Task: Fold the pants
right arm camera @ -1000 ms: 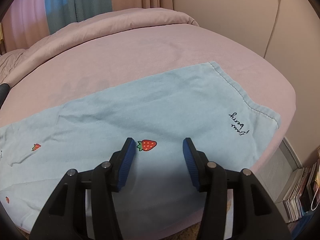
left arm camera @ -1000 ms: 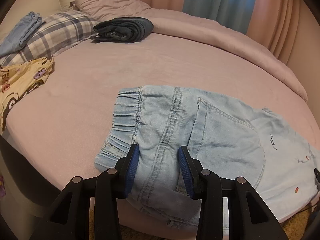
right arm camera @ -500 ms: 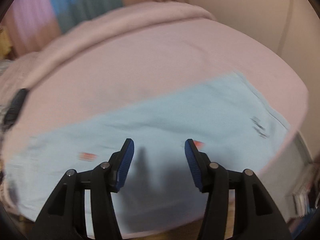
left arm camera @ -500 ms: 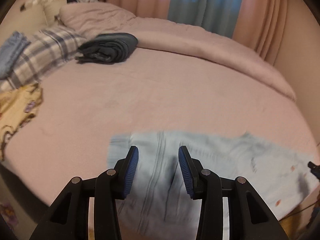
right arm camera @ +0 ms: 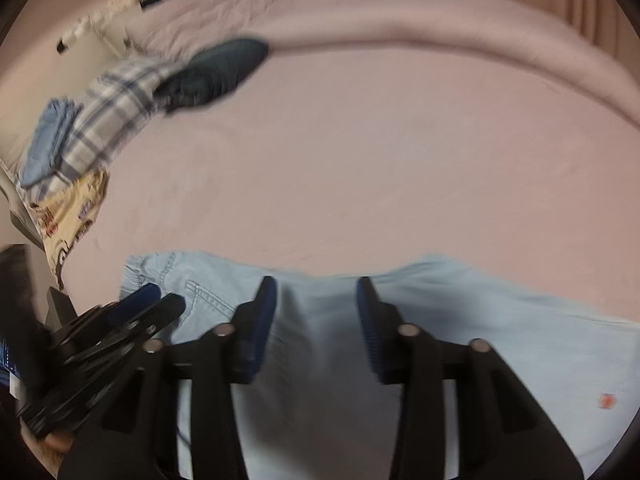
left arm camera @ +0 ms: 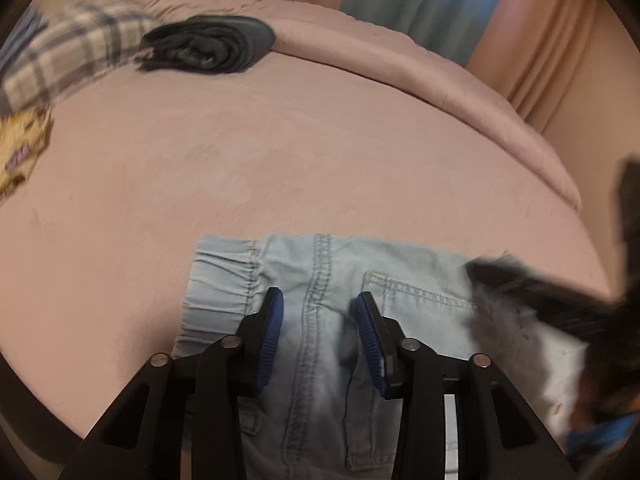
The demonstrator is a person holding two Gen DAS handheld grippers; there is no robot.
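Left wrist view shows the pale blue denim pants with a gathered elastic waistband lying flat along the near edge of the round, pink-sheeted bed, part of the cloth draping over that edge. The left gripper hovers over the seat of the pants, its blue-padded fingers spread apart and holding nothing; the double-stitched centre seam runs between them, with the waistband toward the bed's near left edge. From the right wrist view, the right gripper is likewise spread wide and empty, poised above the upper leg area just beside the back pocket; a small red print sits farther along the leg toward the near right edge. Each gripper appears blurred in the other's view.

The denim looks thin and limp, so I judge it light, soft and not slippery; it should crease readily but sag and trail if lifted from one point. Good holds would be the thick waistband at one end and the hem at the other, pinching both layers together; the hem is out of sight here.

Toward the far left edge lie a folded dark navy garment, a plaid grey-and-cream pillow and a yellow printed cloth, well apart from the pants.
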